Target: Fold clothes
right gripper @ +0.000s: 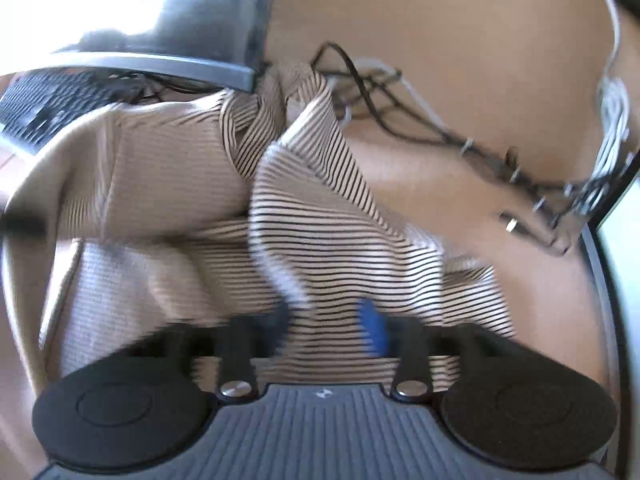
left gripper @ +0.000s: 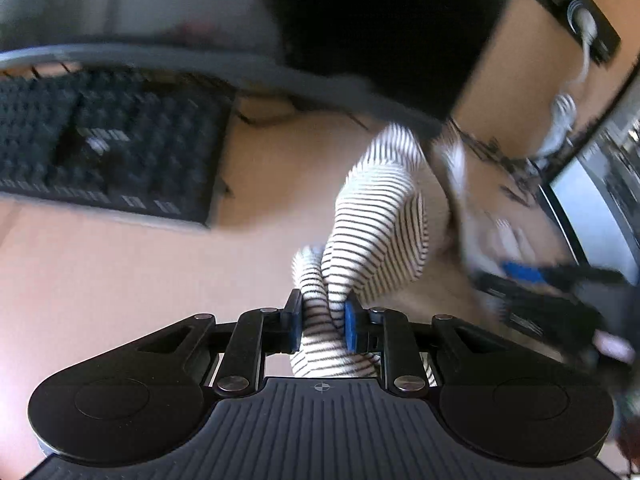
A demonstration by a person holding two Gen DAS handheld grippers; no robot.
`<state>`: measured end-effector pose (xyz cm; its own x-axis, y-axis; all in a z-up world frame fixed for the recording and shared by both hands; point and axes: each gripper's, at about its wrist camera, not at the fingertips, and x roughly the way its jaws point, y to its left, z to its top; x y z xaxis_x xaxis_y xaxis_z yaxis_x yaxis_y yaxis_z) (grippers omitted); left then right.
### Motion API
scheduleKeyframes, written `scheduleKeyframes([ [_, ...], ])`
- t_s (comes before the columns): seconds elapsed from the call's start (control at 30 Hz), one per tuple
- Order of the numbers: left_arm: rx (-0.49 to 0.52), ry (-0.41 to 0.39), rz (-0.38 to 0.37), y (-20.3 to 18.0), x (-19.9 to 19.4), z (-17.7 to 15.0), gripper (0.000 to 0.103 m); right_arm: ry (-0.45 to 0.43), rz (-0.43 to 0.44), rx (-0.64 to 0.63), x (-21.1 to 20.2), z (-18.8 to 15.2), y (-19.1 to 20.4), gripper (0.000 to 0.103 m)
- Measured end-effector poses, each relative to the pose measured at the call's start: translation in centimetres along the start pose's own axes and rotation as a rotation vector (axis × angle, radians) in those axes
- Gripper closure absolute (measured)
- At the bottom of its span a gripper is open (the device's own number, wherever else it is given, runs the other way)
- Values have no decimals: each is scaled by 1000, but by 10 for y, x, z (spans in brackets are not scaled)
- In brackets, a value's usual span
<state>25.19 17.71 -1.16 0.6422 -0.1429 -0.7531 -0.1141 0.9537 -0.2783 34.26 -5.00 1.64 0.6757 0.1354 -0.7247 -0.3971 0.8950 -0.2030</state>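
The garment is a cream top with thin dark stripes (left gripper: 380, 216). In the left wrist view my left gripper (left gripper: 322, 322) is shut on a bunched part of it, and the cloth rises away from the blue pads (left gripper: 350, 326) above the tan table (left gripper: 120, 280). My right gripper (left gripper: 532, 276) shows blurred at the right of that view, with pale cloth stretched toward it. In the right wrist view the striped garment (right gripper: 332, 240) spreads wide in loose folds, and my right gripper (right gripper: 326, 326), blurred, has its fingers close together with striped cloth between them.
A black keyboard (left gripper: 104, 148) lies at the left. A grey monitor stand (right gripper: 160, 20) rises behind the garment. Tangled black and white cables (right gripper: 460, 136) run along the table toward the right. A dark-framed screen edge (left gripper: 592, 208) stands at the right.
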Motion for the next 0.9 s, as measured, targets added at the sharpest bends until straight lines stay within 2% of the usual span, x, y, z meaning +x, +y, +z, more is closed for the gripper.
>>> scheduleKeyframes([
  [0.03, 18, -23, 24, 5, -1, 8, 96, -18, -37, -9, -8, 1, -7, 96],
  [0.07, 45, -51, 58, 8, -1, 17, 97, -36, -74, -19, -15, 3, -14, 97],
  [0.2, 73, -93, 55, 7, -8, 37, 98, -109, -222, -56, -45, 9, -41, 98],
  [0.27, 82, -110, 44, 6, -11, 47, 97, -117, -296, -16, -48, 15, -63, 98],
  [0.33, 91, -127, 34, 5, -15, 56, 95, -123, -279, -8, -48, 16, -64, 98],
  [0.37, 95, -135, 29, 4, -17, 61, 91, -126, -266, -8, -48, 17, -63, 101],
  [0.4, 100, -144, 24, 4, -19, 66, 80, -129, -252, -7, -48, 17, -62, 101],
  [0.43, 104, -152, 19, 3, -21, 70, 73, -132, -239, -6, -48, 17, -61, 101],
  [0.47, 114, -147, 8, -1, -19, 70, 60, -135, -225, -5, -47, 18, -60, 101],
  [0.5, 128, -131, -9, -7, -15, 65, 51, -137, -211, -4, -47, 18, -59, 100],
  [0.63, 186, -66, -74, -34, 1, 45, 41, -149, -157, -1, -47, 19, -55, 97],
  [0.67, 201, -50, -90, -41, 5, 40, 37, -152, -143, 0, -47, 20, -54, 88],
  [0.7, 215, -34, -106, -48, 9, 35, 34, -155, -130, 0, -47, 20, -53, 75],
  [0.77, 244, -1, -139, -61, 16, 26, 33, -160, -103, 2, -47, 21, -51, 61],
  [0.83, 272, 31, -172, -75, 24, 16, 33, -166, -76, 4, -47, 22, -49, 54],
  [0.9, 281, 64, -200, -84, 33, 8, 33, -155, -31, -12, -35, 30, -38, 36],
])
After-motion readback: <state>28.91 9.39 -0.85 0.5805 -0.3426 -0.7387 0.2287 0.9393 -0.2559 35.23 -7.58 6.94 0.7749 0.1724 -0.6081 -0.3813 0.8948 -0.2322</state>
